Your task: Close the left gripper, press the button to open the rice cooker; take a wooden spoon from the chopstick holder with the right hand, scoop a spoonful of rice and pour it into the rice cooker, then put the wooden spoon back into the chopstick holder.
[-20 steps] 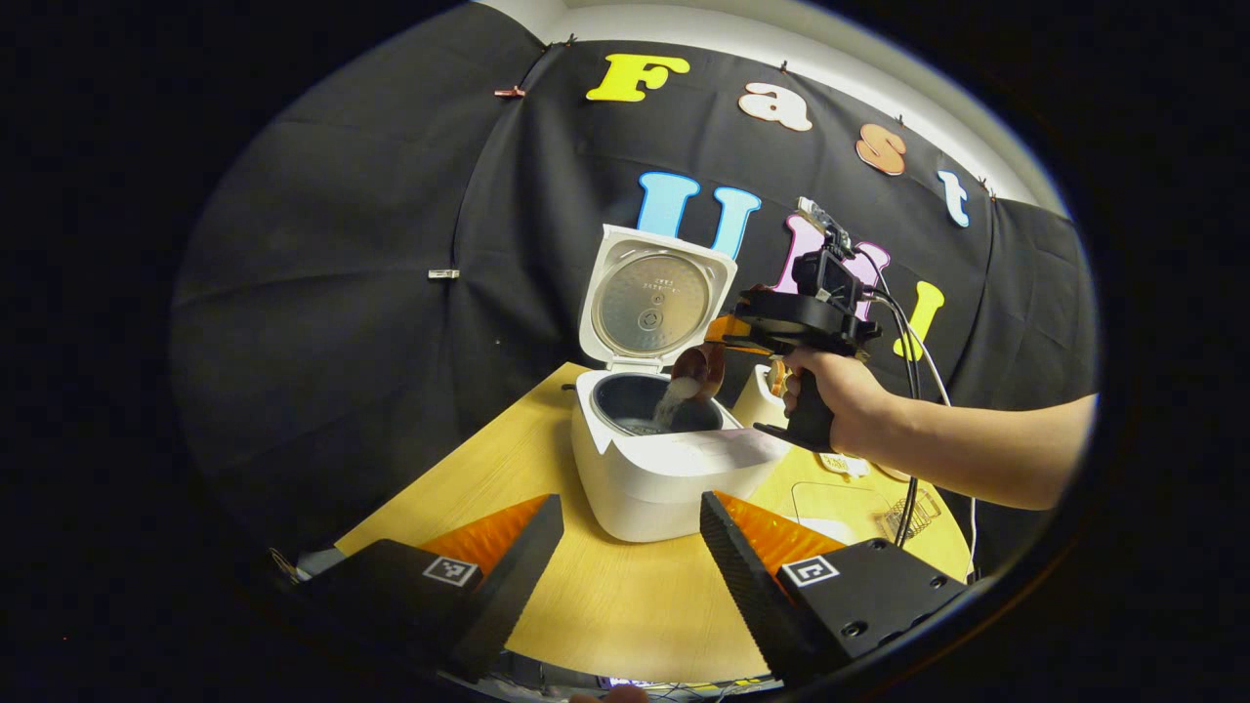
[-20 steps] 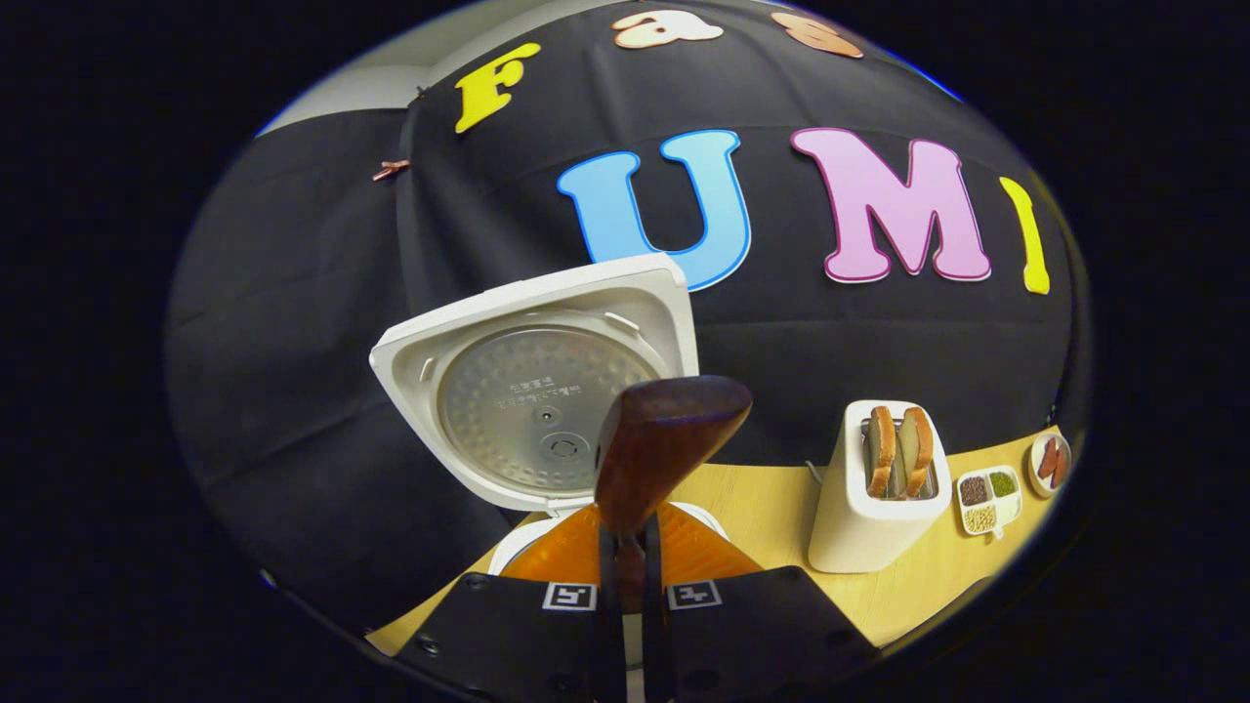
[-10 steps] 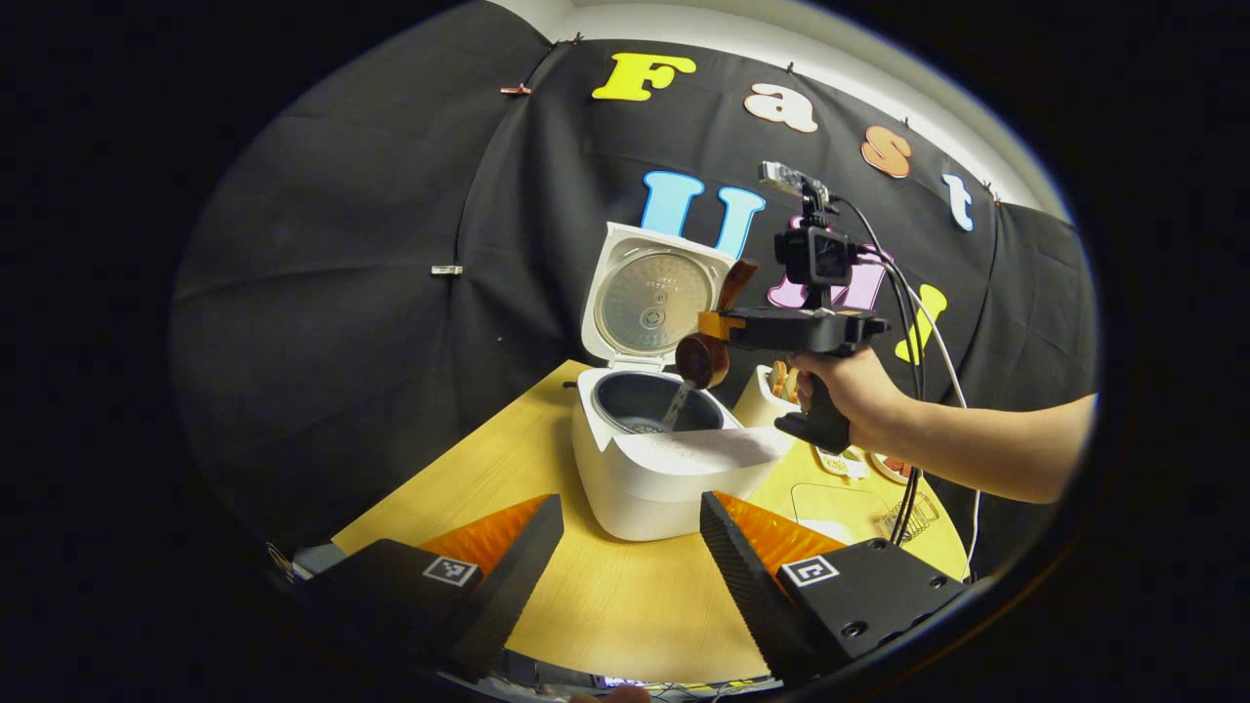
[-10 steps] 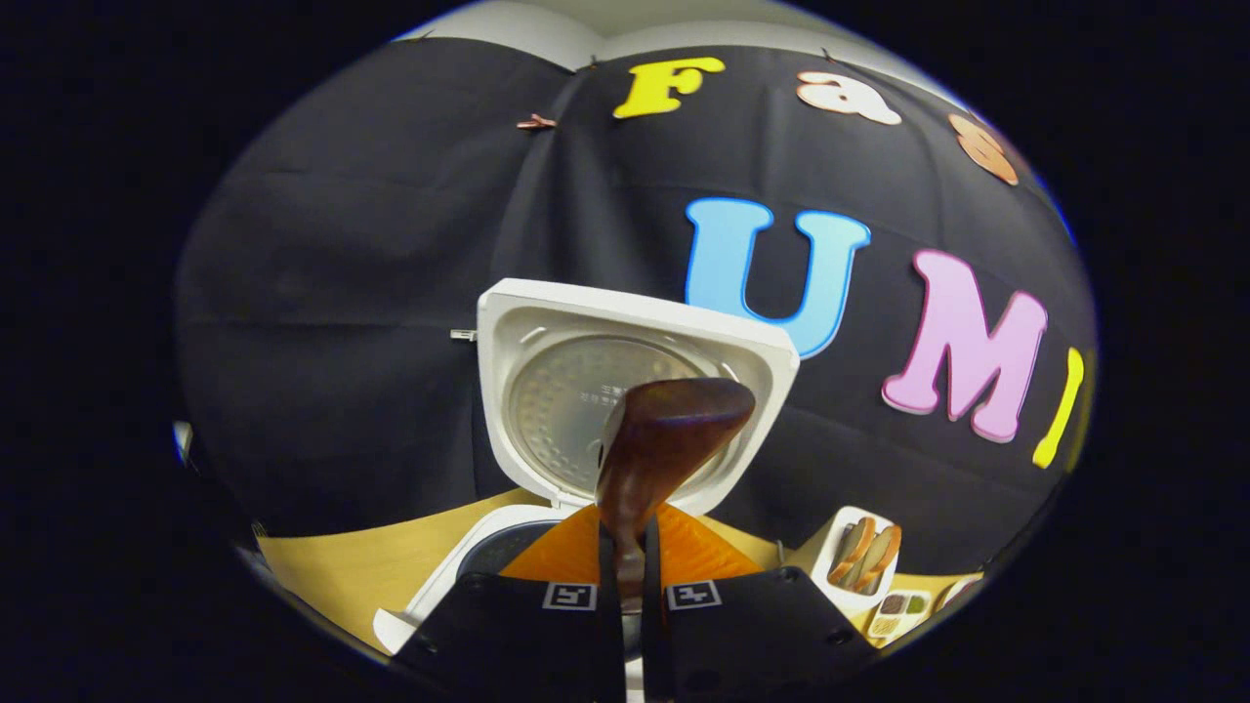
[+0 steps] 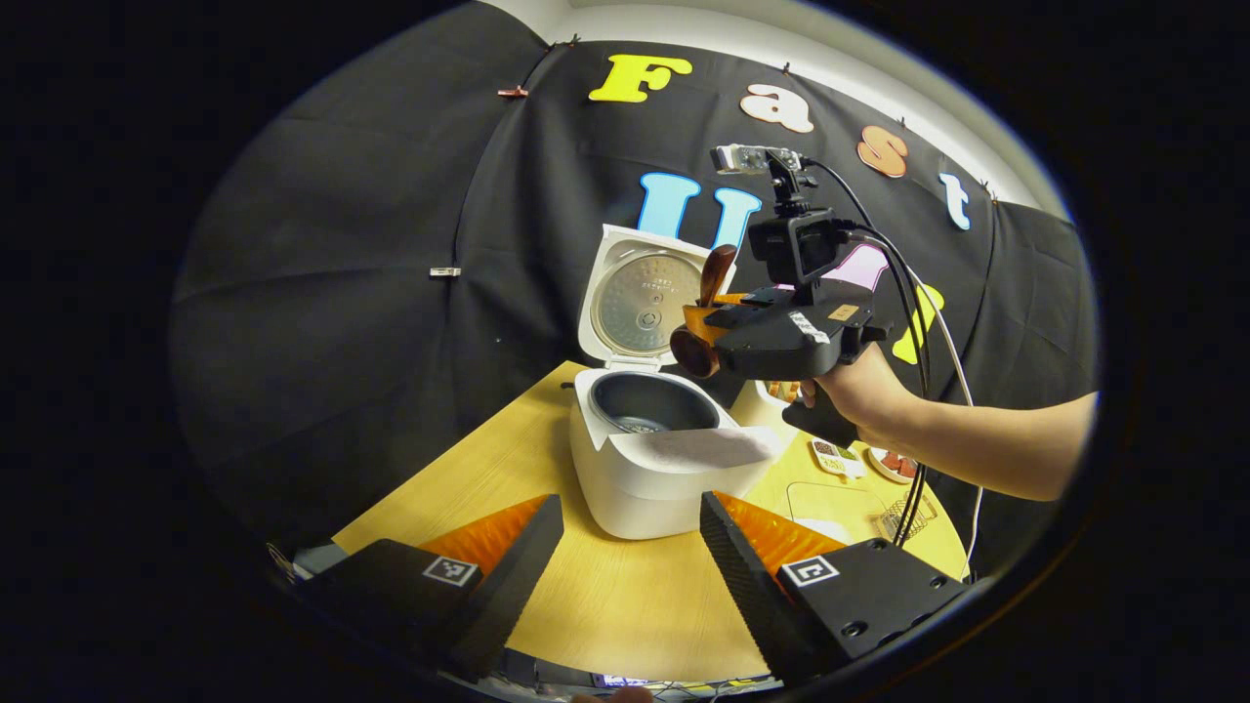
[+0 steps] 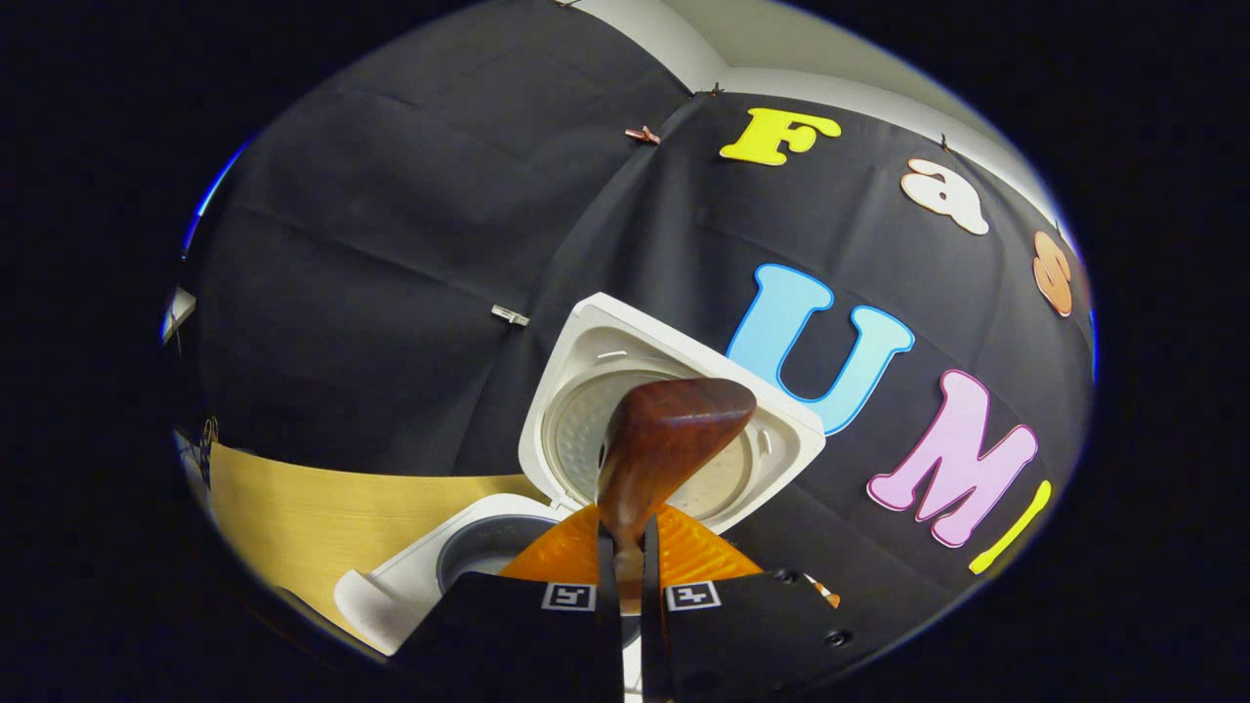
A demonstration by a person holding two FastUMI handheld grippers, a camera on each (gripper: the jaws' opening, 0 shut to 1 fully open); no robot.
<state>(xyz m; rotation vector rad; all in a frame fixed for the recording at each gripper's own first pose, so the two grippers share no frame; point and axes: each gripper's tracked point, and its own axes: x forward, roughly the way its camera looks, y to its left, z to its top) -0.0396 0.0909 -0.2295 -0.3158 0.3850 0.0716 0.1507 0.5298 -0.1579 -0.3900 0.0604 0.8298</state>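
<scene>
Two risks: right tool (image 6: 625, 547) pinching spoon (image 6: 664, 439) (tilted above cooker (image 5: 654, 459)) could drop stray grains; left tool (image 5: 630, 532), wide, could nudge cooker.

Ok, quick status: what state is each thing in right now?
rice cooker: lid up, open.
inner pot: a little rice at the bottom.
wooden spoon: held above the cooker, clamped by the handle.
right gripper: shut on the spoon.
left gripper: open, holding nothing.
</scene>
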